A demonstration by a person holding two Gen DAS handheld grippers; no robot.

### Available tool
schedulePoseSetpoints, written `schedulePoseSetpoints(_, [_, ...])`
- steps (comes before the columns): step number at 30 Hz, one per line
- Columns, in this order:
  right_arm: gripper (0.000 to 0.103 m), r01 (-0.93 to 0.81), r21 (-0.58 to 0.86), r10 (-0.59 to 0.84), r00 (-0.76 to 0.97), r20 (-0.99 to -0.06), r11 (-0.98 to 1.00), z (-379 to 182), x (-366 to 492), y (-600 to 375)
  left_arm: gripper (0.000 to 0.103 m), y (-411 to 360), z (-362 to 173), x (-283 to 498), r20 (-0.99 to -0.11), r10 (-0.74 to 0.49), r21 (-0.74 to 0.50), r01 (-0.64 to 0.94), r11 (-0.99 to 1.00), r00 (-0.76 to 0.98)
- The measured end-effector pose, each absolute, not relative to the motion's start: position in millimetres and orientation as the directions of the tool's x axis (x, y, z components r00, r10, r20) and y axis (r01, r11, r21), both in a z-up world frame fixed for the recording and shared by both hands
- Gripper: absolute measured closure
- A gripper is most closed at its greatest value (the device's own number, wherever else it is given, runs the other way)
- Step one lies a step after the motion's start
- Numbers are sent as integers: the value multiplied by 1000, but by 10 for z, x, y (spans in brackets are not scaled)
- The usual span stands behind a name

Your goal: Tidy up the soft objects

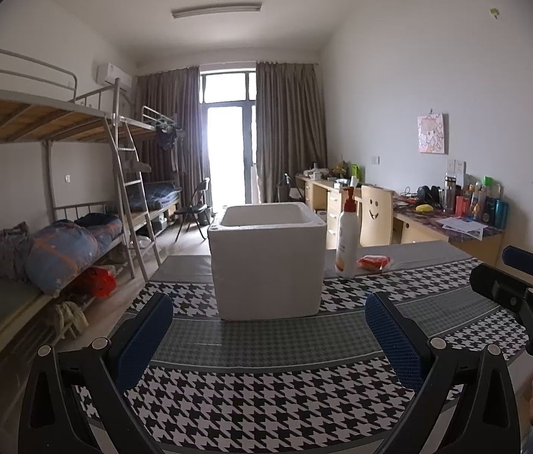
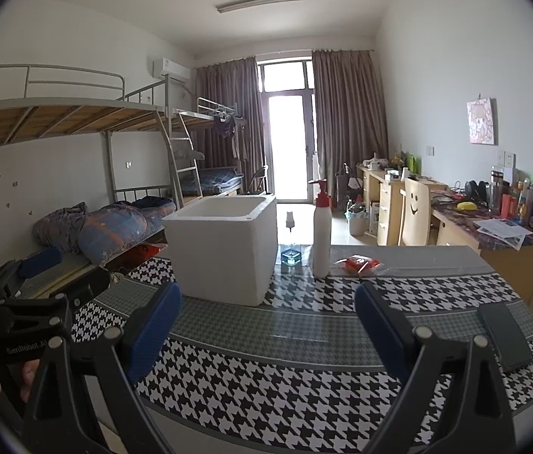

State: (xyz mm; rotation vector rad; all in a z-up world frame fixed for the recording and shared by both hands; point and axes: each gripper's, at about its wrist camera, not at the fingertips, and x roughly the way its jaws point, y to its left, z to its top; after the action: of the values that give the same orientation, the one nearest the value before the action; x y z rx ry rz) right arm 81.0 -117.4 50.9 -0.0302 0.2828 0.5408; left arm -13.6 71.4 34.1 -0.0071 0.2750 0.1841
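On the bench [image 1: 266, 386]: one white foam box [image 1: 267, 261], open at the top; one white pump bottle [image 1: 346, 234] with a red pump; one red packet [image 1: 375, 263] in clear wrap; one small glass bottle [image 2: 290, 251] of blue liquid, seen only in the right wrist view; one dark flat slab [image 2: 504, 338] near the right edge, kind not clear. Two grippers: left gripper [image 1: 268, 335] and right gripper [image 2: 268, 327], each with two blue-padded jaws standing wide apart, nothing between them. Beyond the bench: two bunk beds [image 1: 58, 121], one ladder [image 1: 132, 196], two chairs, namely one folding chair [image 1: 194, 208] and one wooden chair [image 1: 376, 213], two curtains [image 1: 289, 128].
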Motion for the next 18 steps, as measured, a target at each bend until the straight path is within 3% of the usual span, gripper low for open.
schedulePoseSetpoints(18, [8,-504,70,501,816,-289,861,322,794,-1221,1,691,203,-200,-269,180,22,-180,983,946])
